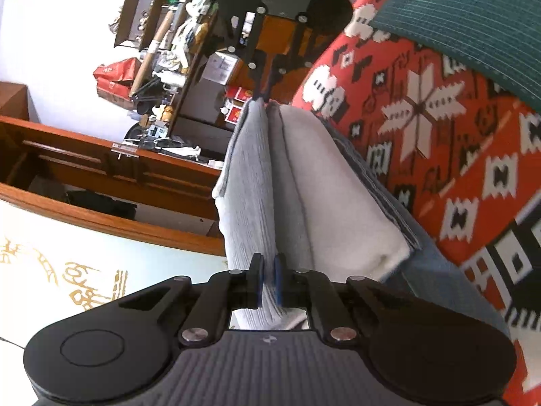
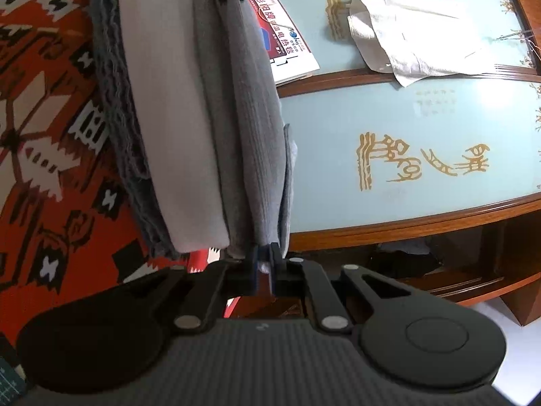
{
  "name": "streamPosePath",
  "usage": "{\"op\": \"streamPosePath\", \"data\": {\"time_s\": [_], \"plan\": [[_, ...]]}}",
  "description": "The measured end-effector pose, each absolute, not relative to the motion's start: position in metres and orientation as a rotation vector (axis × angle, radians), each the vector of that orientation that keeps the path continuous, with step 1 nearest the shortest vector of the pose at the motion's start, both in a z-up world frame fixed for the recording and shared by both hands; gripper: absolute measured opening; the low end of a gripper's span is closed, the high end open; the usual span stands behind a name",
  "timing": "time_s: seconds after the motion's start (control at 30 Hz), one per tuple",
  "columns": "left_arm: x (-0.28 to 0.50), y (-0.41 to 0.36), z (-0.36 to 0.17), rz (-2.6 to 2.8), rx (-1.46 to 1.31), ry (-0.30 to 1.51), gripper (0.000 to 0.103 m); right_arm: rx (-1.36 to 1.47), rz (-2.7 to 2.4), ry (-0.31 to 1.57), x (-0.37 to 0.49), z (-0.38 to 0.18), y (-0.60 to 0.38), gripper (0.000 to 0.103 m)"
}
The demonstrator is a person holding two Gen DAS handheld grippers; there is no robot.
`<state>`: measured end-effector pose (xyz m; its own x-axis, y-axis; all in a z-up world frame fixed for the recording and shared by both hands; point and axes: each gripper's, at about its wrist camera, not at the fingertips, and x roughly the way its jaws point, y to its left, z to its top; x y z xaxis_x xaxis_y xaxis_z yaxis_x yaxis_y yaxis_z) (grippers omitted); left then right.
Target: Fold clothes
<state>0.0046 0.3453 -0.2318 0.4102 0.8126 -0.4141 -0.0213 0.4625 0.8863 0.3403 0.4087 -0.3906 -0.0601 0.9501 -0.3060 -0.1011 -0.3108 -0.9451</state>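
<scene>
a home: cluttered shelves point(image 1: 175, 44), patterned red blanket point(image 1: 439, 142), glass-topped table point(image 2: 422, 155).

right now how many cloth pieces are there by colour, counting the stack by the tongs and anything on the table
light grey ribbed garment, pinched at both ends by the left tongs and right tongs: 1
white folded piece: 1
dark grey folded piece: 1
cream cloth on the glass table: 1
total: 4

Two close wrist views from opposite ends along one shared folded grey garment point(image 1: 250, 186), tilted sideways.
</scene>
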Motion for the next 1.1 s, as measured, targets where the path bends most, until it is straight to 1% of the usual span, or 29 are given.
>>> {"op": "streamPosePath", "data": {"time_s": [0.17, 0.33, 0.43, 0.57, 0.77, 0.93, 0.97, 1.0, 1.07, 1.1], "plan": [[-0.011, 0.338, -0.229, 0.651, 0.930, 1.067, 0.009, -1.340, 1.500, -0.967, 0.343, -0.388, 0.388, 0.004], [-0.027, 0.332, -0.229, 0.667, 0.902, 1.118, 0.009, -1.324, 1.527, -0.946, 0.336, -0.376, 0.361, 0.004], [-0.026, 0.325, -0.222, 0.664, 0.879, 1.076, 0.009, -1.284, 1.606, -0.953, 0.321, -0.368, 0.344, 0.004], [-0.003, 0.317, -0.219, 0.625, 0.871, 1.001, 0.009, -1.233, 1.718, -0.972, 0.299, -0.366, 0.327, 0.004], [0.029, 0.331, -0.229, 0.632, 0.856, 0.978, 0.010, -1.179, 1.820, -0.991, 0.271, -0.369, 0.322, 0.006], [0.036, 0.343, -0.236, 0.645, 0.868, 0.999, 0.016, -1.179, 1.827, -1.002, 0.237, -0.371, 0.350, 0.012], [0.035, 0.344, -0.238, 0.643, 0.873, 1.004, 0.019, -1.183, 1.829, -1.005, 0.232, -0.372, 0.355, 0.015], [0.035, 0.344, -0.239, 0.641, 0.879, 1.009, 0.021, -1.188, 1.829, -1.013, 0.230, -0.374, 0.359, 0.020], [0.035, 0.345, -0.242, 0.641, 0.891, 1.019, 0.024, -1.198, 1.825, -1.035, 0.226, -0.377, 0.367, 0.020], [0.035, 0.346, -0.243, 0.641, 0.895, 1.027, 0.024, -1.204, 1.823, -1.049, 0.225, -0.378, 0.368, 0.023]]}}
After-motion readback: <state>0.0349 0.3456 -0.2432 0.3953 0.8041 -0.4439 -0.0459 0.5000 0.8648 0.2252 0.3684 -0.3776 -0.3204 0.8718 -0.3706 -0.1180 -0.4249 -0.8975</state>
